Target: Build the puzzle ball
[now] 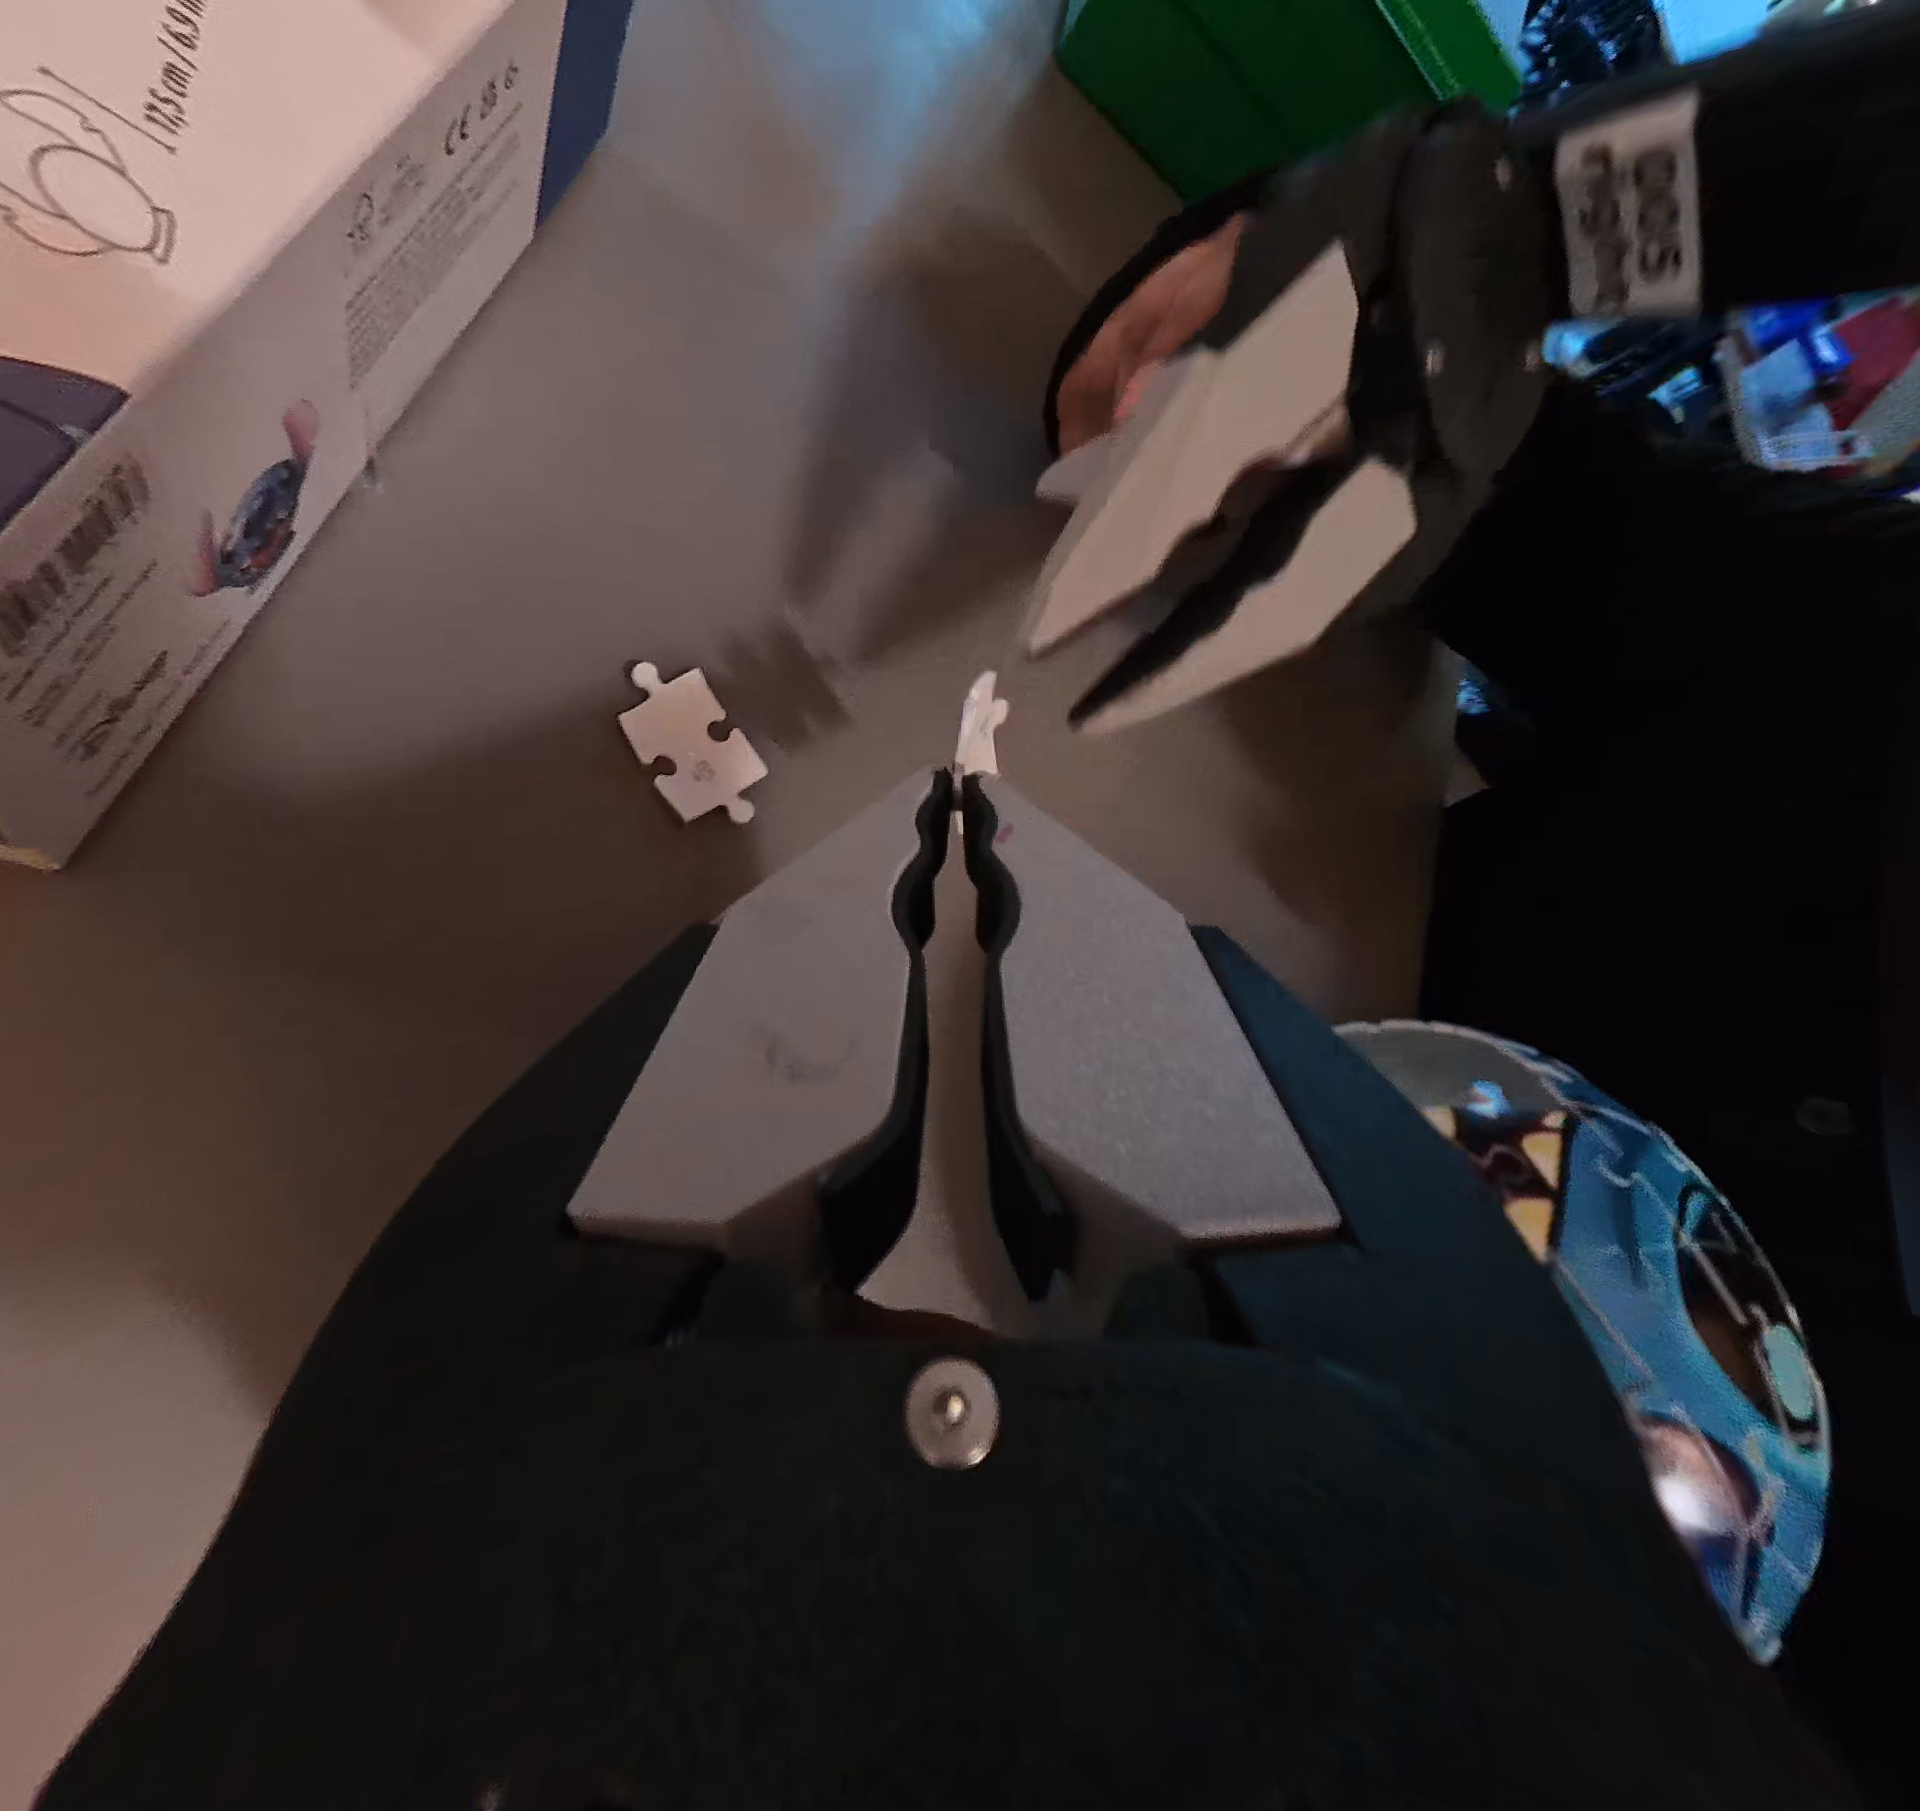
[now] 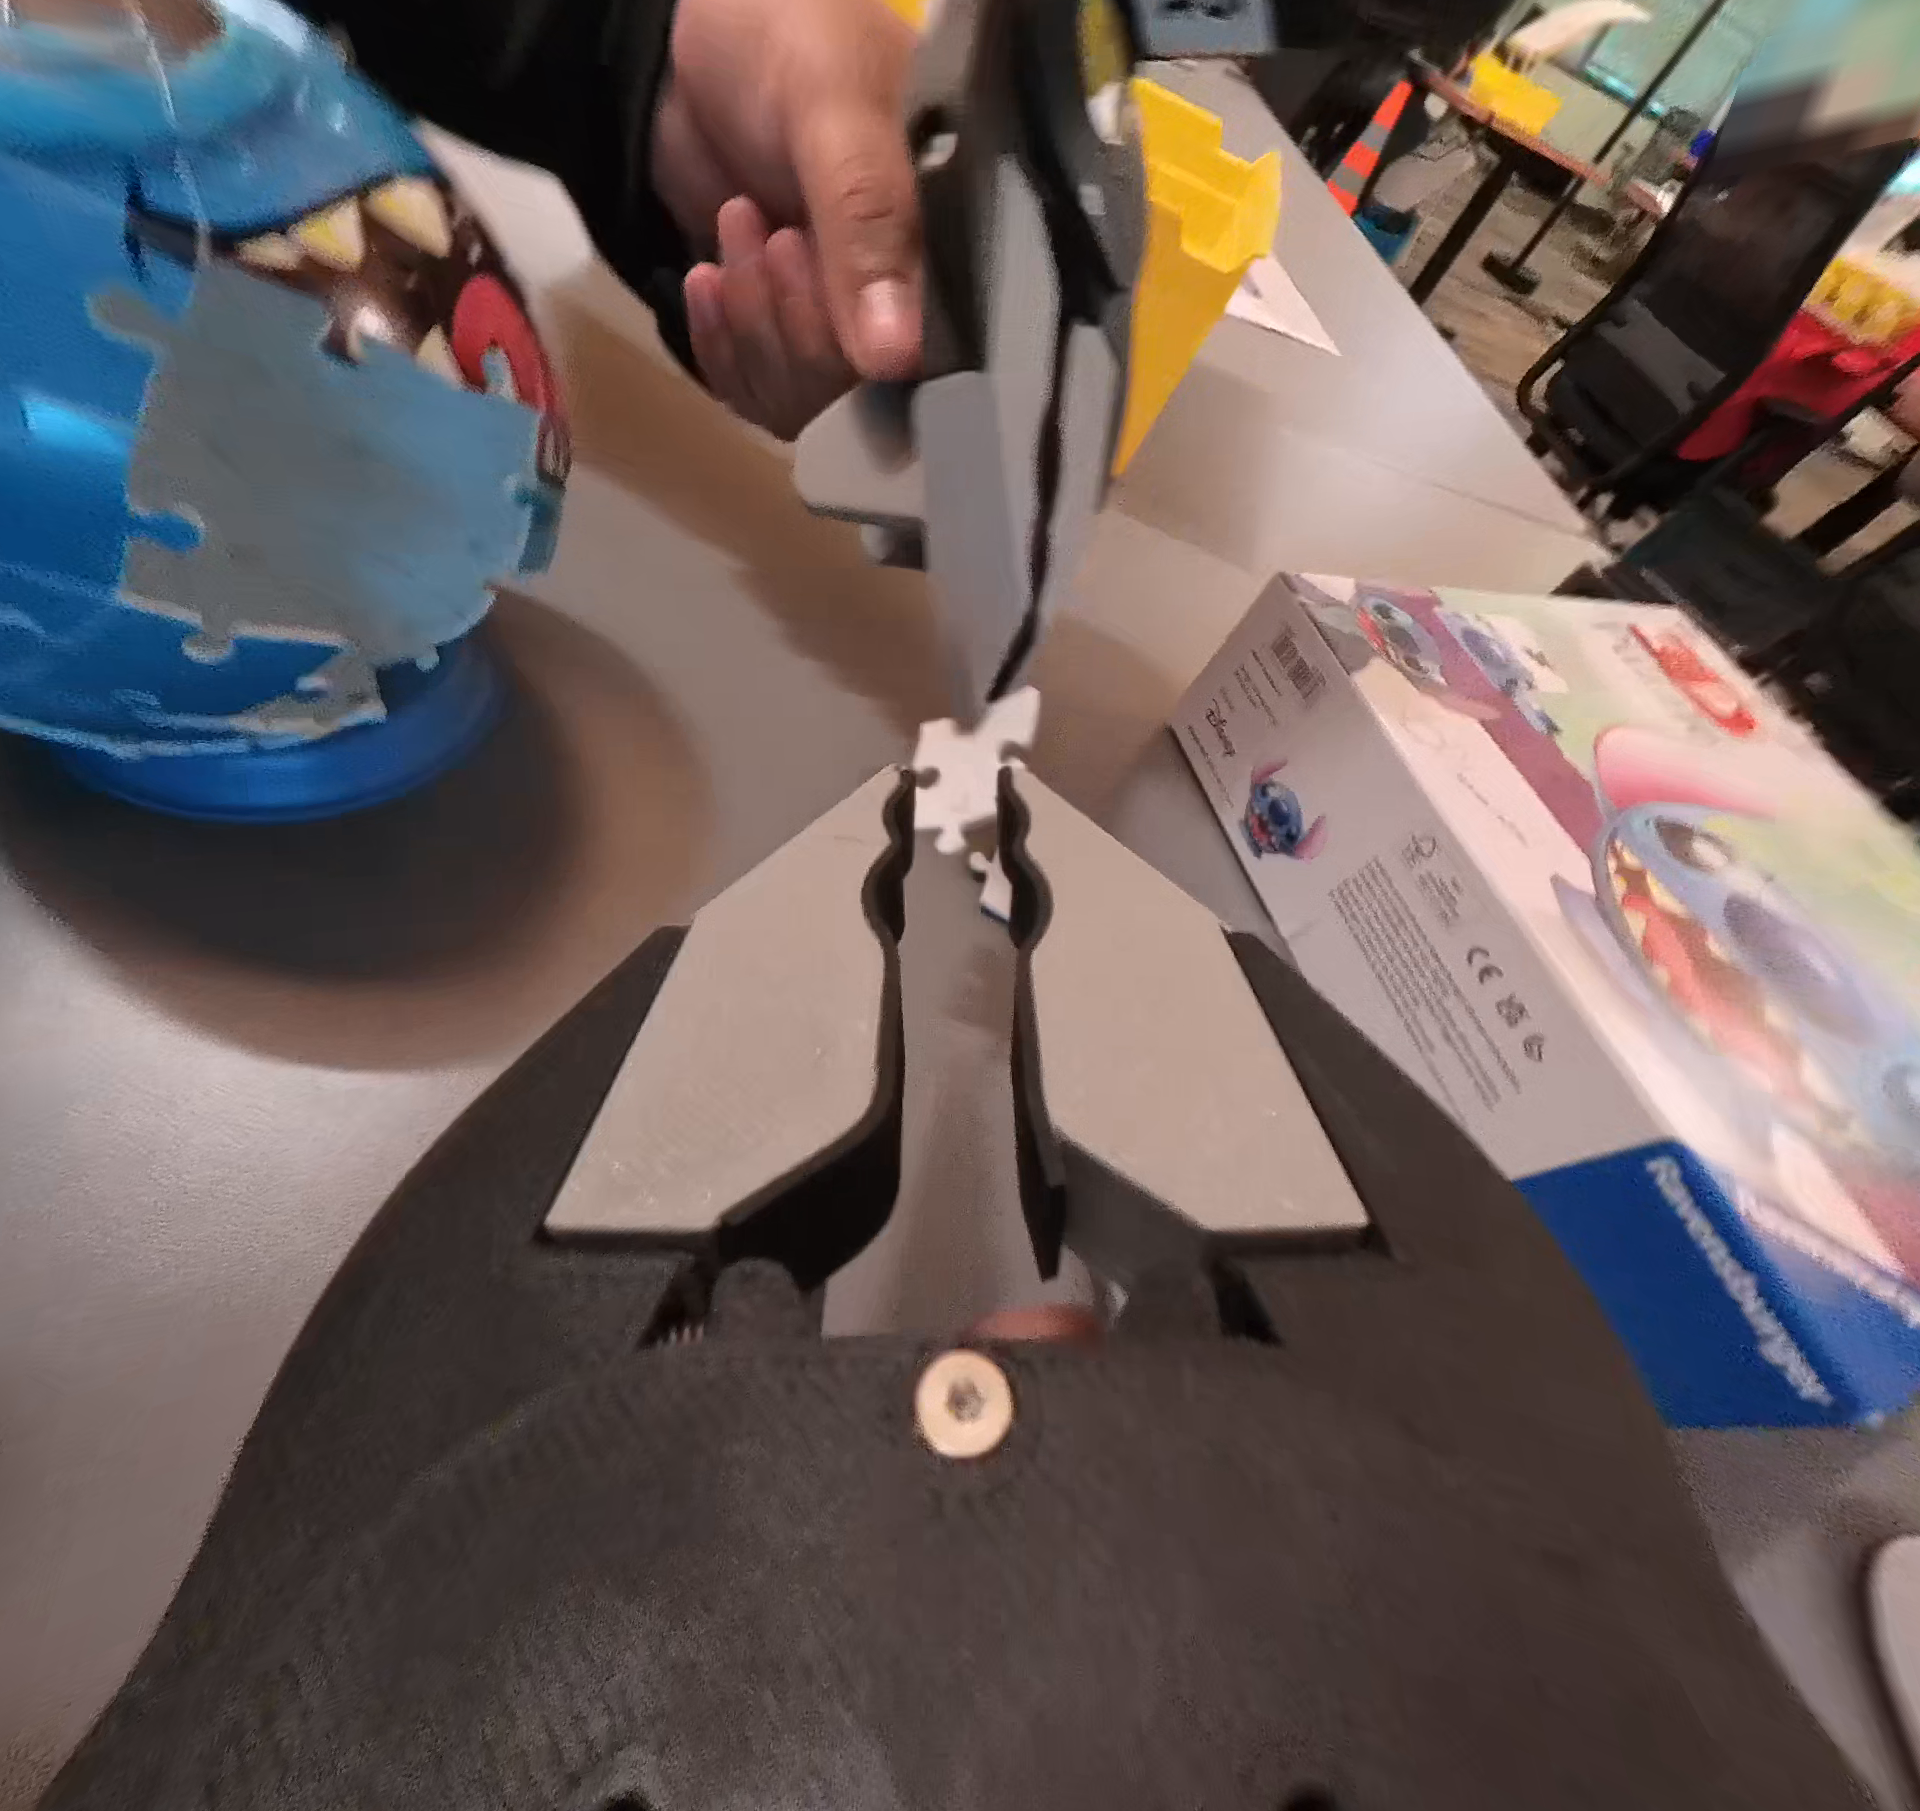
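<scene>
Left claw [image 1: 958,787] pinches 1 white puzzle piece [image 1: 980,735] — right claw [image 2: 958,782] parted around it.

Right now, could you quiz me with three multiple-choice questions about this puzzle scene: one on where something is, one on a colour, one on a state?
1. Where is the loose white puzzle piece?
A. On top of the box
B. Flat on the table
C. Fitted into the ball

2. What colour is the stand under the puzzle ball?
A. Blue
B. Yellow
C. Green

3. How is the left gripper?
A. Wide open and empty
B. Shut on the stand
C. Shut on a white piece

Answers: 1 B, it lies on bare tabletop beside the fingertips; 2 A, the ring below the ball is blue; 3 C, its tips pinch the piece edge-on.
</scene>
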Action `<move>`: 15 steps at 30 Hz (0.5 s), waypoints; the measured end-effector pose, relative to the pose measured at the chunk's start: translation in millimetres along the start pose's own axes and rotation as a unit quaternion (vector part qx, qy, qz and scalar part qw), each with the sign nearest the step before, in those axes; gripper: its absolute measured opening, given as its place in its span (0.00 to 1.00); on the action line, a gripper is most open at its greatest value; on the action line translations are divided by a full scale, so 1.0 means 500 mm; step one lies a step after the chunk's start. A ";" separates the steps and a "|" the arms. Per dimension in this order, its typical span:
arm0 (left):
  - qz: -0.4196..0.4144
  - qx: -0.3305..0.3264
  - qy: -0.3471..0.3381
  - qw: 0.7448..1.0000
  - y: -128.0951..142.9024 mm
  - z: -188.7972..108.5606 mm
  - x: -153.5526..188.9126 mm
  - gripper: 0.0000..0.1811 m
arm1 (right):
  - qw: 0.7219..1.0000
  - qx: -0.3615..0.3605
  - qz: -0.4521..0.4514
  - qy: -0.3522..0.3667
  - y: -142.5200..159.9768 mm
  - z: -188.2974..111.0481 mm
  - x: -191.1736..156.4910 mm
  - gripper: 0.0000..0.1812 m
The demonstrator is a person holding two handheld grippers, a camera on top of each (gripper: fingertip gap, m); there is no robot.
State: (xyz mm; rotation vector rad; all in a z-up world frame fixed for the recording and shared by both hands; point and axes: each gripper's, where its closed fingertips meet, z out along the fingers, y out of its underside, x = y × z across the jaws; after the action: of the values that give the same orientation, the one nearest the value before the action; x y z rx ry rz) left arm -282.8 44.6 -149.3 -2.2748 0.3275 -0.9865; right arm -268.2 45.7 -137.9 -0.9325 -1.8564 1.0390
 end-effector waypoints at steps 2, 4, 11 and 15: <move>0.021 0.011 -0.009 1.000 -0.001 -0.015 0.001 0.00 | 0.997 0.008 0.080 -0.019 0.001 -0.009 0.022 0.08; 0.049 0.033 -0.012 0.998 -0.010 -0.027 0.011 0.00 | 0.984 0.017 0.166 -0.067 -0.006 -0.005 0.021 0.11; 0.119 0.063 -0.046 0.990 -0.004 -0.043 0.027 0.00 | 0.945 0.008 0.284 -0.164 -0.030 0.043 -0.019 0.04; 0.117 0.090 -0.031 0.989 0.007 -0.046 0.033 0.00 | 0.930 0.005 0.312 -0.193 -0.037 0.051 -0.024 0.00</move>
State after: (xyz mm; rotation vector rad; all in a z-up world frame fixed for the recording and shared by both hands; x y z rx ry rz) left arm -287.8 24.3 -130.1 -2.0451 0.4488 -0.7912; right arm -289.7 20.0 -133.7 -1.4464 -1.8958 1.7133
